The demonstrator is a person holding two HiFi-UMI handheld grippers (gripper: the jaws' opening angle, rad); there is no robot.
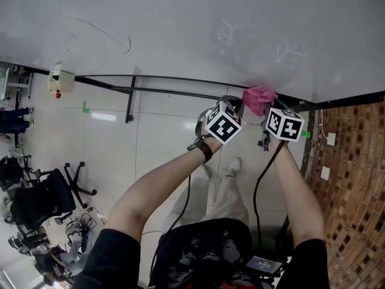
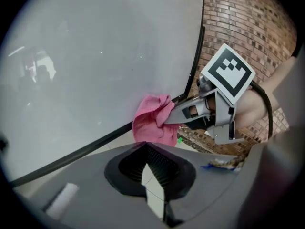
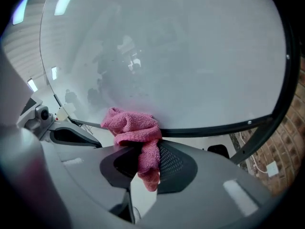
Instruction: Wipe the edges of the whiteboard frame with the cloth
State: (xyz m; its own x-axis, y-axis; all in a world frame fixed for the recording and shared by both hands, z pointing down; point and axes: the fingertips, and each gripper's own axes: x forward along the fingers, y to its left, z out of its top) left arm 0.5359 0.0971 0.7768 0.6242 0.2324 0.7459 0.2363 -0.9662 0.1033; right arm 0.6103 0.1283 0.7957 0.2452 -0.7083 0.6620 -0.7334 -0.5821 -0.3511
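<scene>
Cloth count is one: a crumpled pink microfibre cloth [image 3: 133,128] is pinched in the closed jaws of the right hand-held gripper [image 3: 143,151]. It is pressed against the black whiteboard frame [image 3: 214,127] along the bottom edge of the single white whiteboard [image 1: 180,23]. The left hand-held gripper [image 2: 146,149], at the cloth's 8 o'clock in the head view, has its jaws together and holds nothing. Two marker cubes [image 1: 224,124] show black-and-white square patterns.

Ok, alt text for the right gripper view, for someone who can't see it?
The right gripper is shut on a pink cloth, bunched against the black frame of the whiteboard. The board fills the view above, and the left gripper shows at the left edge.
</scene>
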